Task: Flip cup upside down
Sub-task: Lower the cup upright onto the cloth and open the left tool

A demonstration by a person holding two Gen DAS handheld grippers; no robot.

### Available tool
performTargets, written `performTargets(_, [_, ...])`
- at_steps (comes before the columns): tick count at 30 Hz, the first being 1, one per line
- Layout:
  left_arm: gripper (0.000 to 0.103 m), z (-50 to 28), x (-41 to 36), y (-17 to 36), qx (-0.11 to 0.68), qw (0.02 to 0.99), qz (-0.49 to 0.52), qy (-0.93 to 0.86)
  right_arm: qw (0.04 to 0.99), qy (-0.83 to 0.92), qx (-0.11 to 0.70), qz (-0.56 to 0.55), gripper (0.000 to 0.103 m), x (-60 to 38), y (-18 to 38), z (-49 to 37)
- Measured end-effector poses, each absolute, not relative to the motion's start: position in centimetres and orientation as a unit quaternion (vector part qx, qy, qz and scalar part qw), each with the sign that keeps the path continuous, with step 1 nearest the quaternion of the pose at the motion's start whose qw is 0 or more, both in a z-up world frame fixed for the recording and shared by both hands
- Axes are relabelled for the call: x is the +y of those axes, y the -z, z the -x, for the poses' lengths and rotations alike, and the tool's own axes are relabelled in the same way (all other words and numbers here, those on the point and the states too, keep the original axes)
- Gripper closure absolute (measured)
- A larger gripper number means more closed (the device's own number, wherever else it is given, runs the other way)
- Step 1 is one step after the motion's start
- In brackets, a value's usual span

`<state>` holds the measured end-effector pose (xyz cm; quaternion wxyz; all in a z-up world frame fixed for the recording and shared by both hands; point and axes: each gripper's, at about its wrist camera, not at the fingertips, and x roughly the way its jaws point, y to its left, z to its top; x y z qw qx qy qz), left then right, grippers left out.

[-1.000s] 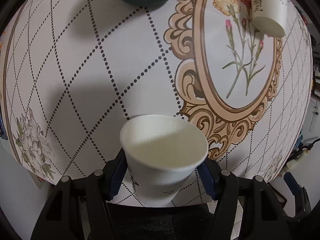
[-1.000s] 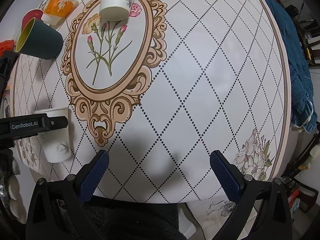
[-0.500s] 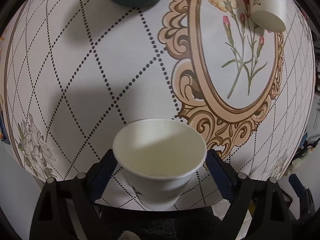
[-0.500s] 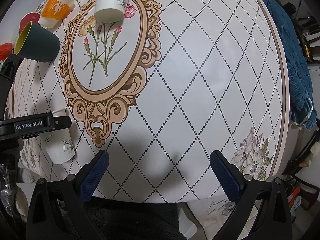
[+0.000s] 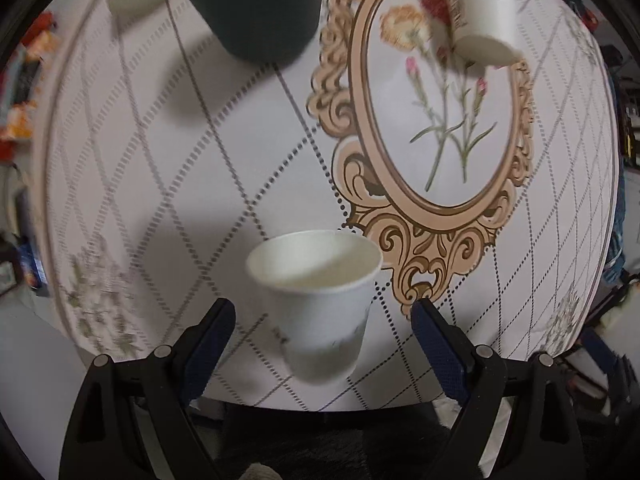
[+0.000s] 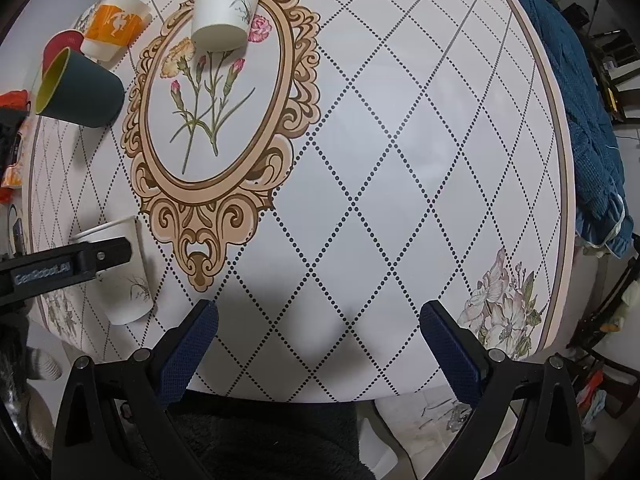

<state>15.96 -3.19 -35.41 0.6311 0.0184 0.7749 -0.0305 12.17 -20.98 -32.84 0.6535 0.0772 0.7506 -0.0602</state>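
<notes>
5 cups [image 6: 120, 272], 2 grippers [image 6: 318, 336]

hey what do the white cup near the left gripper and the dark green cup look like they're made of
White cup: probably paper, matte; thin rolled rim, faint printed sprig on the wall. Dark green cup: likely plastic or glazed ceramic; thicker wall, smooth even colour, yellow-green inside. The pictures cannot settle which.

Round table [image 6: 400, 128] printed with dotted diamonds and an ornate oval flower frame [image 6: 216, 120]. Inside the frame's far end, a white paper cup [image 6: 226, 4] with bird drawings, mouth up. Left of the frame, a dark green cup [image 6: 80, 88] with yellow lining; beyond it an orange-and-white cup [image 6: 114, 28] and a red cup [image 6: 60, 42]. Well right of the frame, blue cloth [image 6: 580, 120] past the table edge.
</notes>
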Motion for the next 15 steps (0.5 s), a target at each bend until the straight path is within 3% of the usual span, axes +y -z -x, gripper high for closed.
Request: performTargets(15, [0.013, -11.2, 4.7, 23.9, 0.681, 0.730, -0.055, 0.022, 0.708, 0.028, 0.700, -0.082, 0.001, -15.6, 24.8, -9.3])
